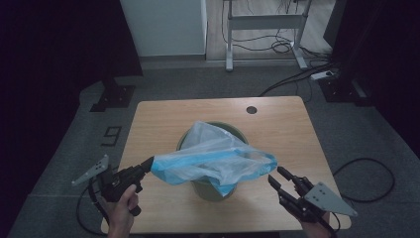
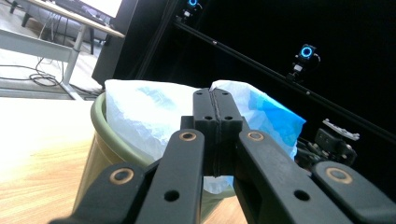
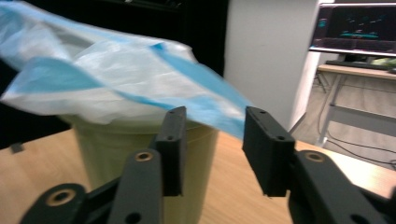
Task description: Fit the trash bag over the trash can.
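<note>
Clamped tight on the blue-edged hem of the plastic bin bag, the left gripper holds that edge stretched out past the near-left side of the green bin, which stands near the middle of the wooden table. In the left gripper view its jaws meet flush, with the bag bunched over the bin's rim just behind them. The right gripper sits apart at the bin's near-right side, its jaws parted and nothing between them; in the right gripper view the bag's drooping blue hem hangs just beyond the fingertips, untouched.

The bag lies half in the bin and half draped across its mouth, crumpled more than spread. With one side pulled and the other free, the risk seems to be that the loose hem slides inward or the whole liner drags toward the left. A hard pull could also tip the light bin or tear the thin film at the pinch. The right gripper would likely need a clean bite on the hem, not a loose fold, or the plastic may slip out.
</note>
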`<state>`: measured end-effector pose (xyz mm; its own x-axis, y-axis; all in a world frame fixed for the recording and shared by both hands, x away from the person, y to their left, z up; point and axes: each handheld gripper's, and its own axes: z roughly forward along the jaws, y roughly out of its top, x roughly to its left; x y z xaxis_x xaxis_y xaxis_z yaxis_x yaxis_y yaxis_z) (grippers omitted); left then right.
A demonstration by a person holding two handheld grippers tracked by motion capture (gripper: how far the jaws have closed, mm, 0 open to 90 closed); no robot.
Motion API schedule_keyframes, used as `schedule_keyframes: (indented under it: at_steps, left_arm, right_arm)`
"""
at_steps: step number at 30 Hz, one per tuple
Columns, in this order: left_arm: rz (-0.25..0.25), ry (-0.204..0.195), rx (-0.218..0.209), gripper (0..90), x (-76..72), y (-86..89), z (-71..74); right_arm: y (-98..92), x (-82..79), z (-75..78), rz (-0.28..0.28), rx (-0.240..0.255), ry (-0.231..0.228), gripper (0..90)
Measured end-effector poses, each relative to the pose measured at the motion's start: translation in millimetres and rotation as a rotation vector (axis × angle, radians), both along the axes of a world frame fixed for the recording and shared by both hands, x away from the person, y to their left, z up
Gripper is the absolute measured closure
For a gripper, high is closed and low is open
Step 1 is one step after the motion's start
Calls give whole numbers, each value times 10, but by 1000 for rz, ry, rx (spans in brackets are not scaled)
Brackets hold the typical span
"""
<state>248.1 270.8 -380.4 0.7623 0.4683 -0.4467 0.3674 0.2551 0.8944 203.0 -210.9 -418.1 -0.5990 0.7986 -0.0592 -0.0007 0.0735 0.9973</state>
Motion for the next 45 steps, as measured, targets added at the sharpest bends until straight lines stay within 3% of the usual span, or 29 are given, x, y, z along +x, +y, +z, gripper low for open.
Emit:
schedule_keyframes:
  at_steps: [4, 8, 11, 13, 16, 18, 19, 20, 22, 23, 24, 25, 26, 29, 33, 36, 41, 42, 43, 44, 45]
  left_arm:
    - [-1, -4, 13, 897, 22, -54, 34]
    - [-6, -3, 25, 896, 52, -101, 58]
    - [-9, 1, 25, 897, 82, -138, 63]
    - [-9, 3, 28, 896, 96, -160, 61]
    - [-14, 7, 31, 897, 112, -186, 56]
    - [-15, 10, 31, 897, 121, -193, 57]
    - [-14, 10, 30, 897, 126, -195, 58]
    - [-11, 10, 30, 897, 131, -190, 65]
    - [-10, 9, 28, 897, 132, -182, 70]
    - [-8, 7, 25, 897, 127, -152, 85]
    - [-8, 7, 25, 897, 127, -152, 85]
    - [-6, 6, 22, 897, 123, -131, 95]
    - [-3, 4, 17, 897, 117, -108, 105]
    - [0, -3, -3, 897, 67, -8, 144]
    - [6, -10, -6, 897, -11, 65, 136]
    - [12, -7, -10, 897, -72, 135, 92]
    - [35, 16, -17, 896, -121, 253, -29]
    - [44, 33, -12, 896, -114, 279, -100]
    - [44, 33, -12, 896, -114, 279, -100]
    - [51, 43, -5, 897, -104, 287, -140]
    - [59, 66, 4, 896, -73, 311, -229]
  right_arm:
    - [104, -4, 17, 5, -24, -16, 476]
    - [205, -12, 98, 59, -41, -35, 464]
    - [351, -6, 148, 99, -94, -42, 448]
    - [385, 0, 150, 115, -100, -41, 448]
    - [476, 15, 132, 139, -123, -38, 508]
    - [525, 60, 116, 145, -133, -28, 685]
    - [525, 60, 116, 145, -133, -28, 685]
    - [533, 89, 119, 139, -126, -15, 812]
    - [526, 101, 122, 137, -116, -8, 865]
    - [478, 111, 136, 142, -78, -8, 890]
    - [478, 111, 136, 142, -78, -8, 890]
    - [387, 100, 172, 152, -31, -12, 891]
    - [387, 100, 172, 152, -31, -12, 891]
    - [169, 9, 277, 186, 35, -39, 891]
    - [32, -73, 286, 197, 57, -33, 891]
    - [-73, -196, 249, 197, 45, -27, 890]
    - [-136, -233, 175, 196, 36, -26, 890]
    - [-134, -206, 102, 153, -11, -14, 890]
    - [-134, -206, 102, 153, -11, -14, 890]
    - [-99, -147, -4, 126, -76, 8, 890]
    - [-81, -109, -65, 129, -86, 32, 890]
